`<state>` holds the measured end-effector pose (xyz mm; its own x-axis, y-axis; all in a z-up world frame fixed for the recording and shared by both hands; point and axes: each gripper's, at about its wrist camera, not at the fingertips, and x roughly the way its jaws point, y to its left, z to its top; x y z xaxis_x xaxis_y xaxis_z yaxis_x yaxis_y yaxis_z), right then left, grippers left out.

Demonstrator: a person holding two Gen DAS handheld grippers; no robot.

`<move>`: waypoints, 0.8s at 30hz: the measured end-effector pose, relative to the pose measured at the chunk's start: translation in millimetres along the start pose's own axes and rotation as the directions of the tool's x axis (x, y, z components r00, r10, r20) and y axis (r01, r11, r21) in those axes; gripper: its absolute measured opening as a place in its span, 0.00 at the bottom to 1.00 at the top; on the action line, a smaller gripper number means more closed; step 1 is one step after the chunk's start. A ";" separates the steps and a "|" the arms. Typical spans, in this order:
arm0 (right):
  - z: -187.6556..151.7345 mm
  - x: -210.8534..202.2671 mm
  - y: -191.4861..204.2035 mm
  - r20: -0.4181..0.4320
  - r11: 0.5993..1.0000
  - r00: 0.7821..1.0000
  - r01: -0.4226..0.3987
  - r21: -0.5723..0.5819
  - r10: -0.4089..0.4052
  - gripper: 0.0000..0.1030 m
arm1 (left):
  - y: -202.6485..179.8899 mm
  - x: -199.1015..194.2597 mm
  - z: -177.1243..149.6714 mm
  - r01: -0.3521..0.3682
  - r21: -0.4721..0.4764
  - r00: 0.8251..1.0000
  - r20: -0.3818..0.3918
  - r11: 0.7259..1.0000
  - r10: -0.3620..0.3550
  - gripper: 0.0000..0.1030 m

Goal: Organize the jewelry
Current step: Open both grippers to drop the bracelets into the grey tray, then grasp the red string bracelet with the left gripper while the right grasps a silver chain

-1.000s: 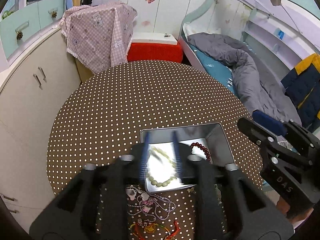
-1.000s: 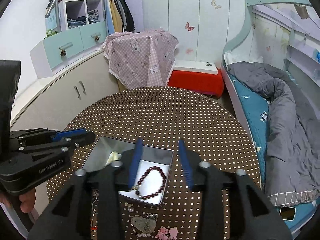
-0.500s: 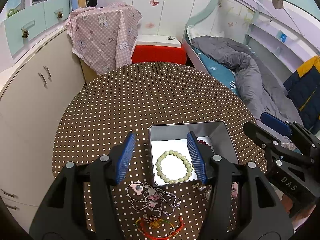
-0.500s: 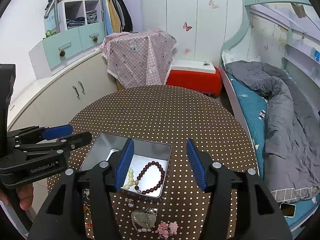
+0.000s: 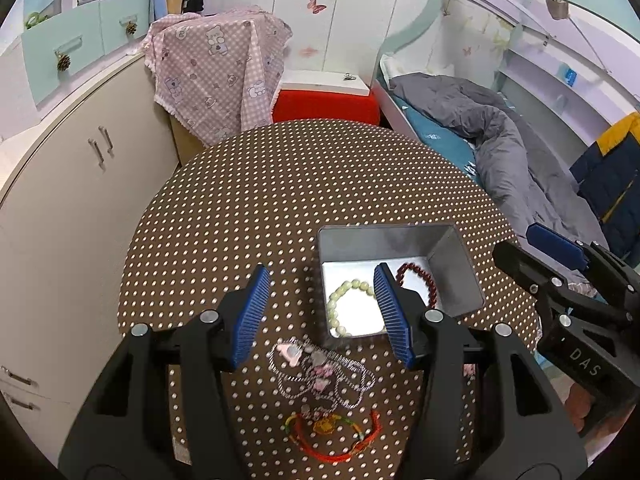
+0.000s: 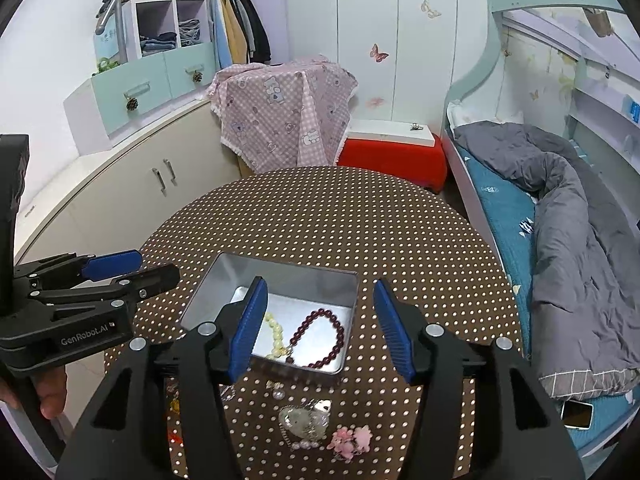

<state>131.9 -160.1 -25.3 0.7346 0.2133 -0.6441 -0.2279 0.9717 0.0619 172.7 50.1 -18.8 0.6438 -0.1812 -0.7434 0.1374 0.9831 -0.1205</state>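
— On the near edge of the dotted desk (image 5: 280, 200), what lies loose?
— A red cord bracelet (image 5: 334, 436), then a silver chain necklace (image 5: 320, 368) just beyond it, both between the left gripper's (image 5: 320, 312) spread fingers. Under the right gripper (image 6: 318, 320), a pale pendant (image 6: 304, 420) and pink flower clips (image 6: 352, 438).
— And the grippers?
— Both hover above the desk, fingers apart, holding nothing.
— The tin?
— The open metal tin (image 6: 288, 276) sits past the loose pieces, holding a pale green bead bracelet (image 5: 346, 308) and a dark red bead bracelet (image 6: 320, 336), side by side, flat.
— Beyond?
— A pink checked cloth (image 6: 280, 116), a bed (image 6: 560, 220).
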 end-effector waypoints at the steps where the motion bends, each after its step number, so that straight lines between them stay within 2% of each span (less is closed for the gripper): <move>1: -2.0 -0.7 2.4 -0.002 1.000 1.000 -0.003 -0.004 0.003 0.52 | 2.3 -1.0 -3.0 -0.002 -0.004 1.000 -0.003 1.000 0.002 0.52; 12: -26.9 -5.1 25.3 -0.036 0.999 0.999 -0.034 -0.018 0.033 0.57 | 22.2 -3.7 -37.9 -0.024 -0.018 0.998 -0.051 1.000 0.023 0.54; 24: -54.8 8.1 38.9 -0.123 0.999 0.991 -0.051 -0.007 0.050 0.59 | 40.2 14.3 -80.6 -0.048 -0.041 0.987 -0.158 0.998 0.041 0.56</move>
<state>94.0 -126.1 -69.8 0.6380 0.2476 -0.7291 -0.2699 0.9587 0.0894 126.7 89.0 -87.3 0.5218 -0.1343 -0.8424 0.0750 0.9909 -0.1115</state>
